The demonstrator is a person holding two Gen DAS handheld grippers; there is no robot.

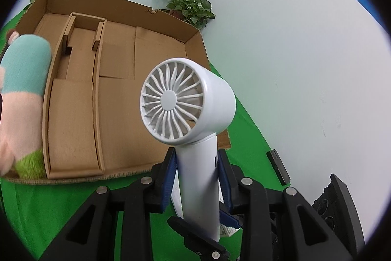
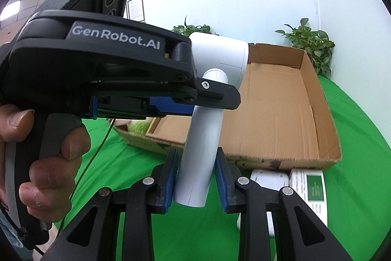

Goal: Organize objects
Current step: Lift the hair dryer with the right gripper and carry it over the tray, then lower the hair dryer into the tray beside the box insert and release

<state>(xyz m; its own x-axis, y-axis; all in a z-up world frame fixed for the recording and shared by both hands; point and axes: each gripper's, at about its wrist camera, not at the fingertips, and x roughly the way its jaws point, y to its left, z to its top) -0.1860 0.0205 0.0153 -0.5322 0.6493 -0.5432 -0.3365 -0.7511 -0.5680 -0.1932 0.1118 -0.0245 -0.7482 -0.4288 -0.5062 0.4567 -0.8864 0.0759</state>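
A white handheld fan (image 1: 171, 99) is up in the air over the green tablecloth, grille facing the left wrist camera. My left gripper (image 1: 196, 158) is shut on its handle, blue pads pressed on both sides. Lower on the same handle, my right gripper (image 2: 195, 158) is shut on the bottom end of the fan (image 2: 220, 53). From the right wrist view, the left gripper (image 2: 212, 99) reaches in from the left, held by a person's hand (image 2: 46, 163), and clamps the handle just under the head. One finger of the right gripper (image 1: 212, 229) shows low in the left wrist view.
An open cardboard box (image 1: 117, 94) with dividers lies behind the fan on the green cloth (image 1: 61, 199); a plush toy (image 1: 22, 89) stands at its left side. Potted plants (image 1: 188, 4) line the wall. White packets (image 2: 310, 185) lie before the box (image 2: 268, 102). A black bar (image 1: 278, 168) lies right.
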